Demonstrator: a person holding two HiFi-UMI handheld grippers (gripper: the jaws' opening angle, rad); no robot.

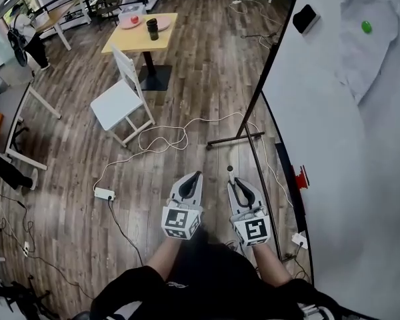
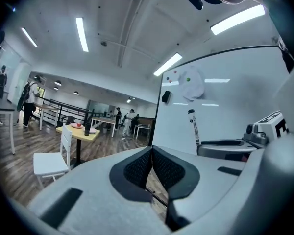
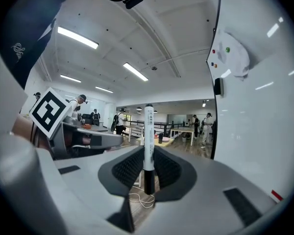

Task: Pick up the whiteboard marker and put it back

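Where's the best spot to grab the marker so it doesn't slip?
Probably its straight barrel, squeezed from both sides. The marker stands upright, and the right gripper holds it that way, its fingers flat against the lower part of the round barrel.

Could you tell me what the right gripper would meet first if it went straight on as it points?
Nothing close, I think: the right gripper, shut on the marker, points beside the whiteboard across open floor; the distant tables seem first, though depth is unclear.
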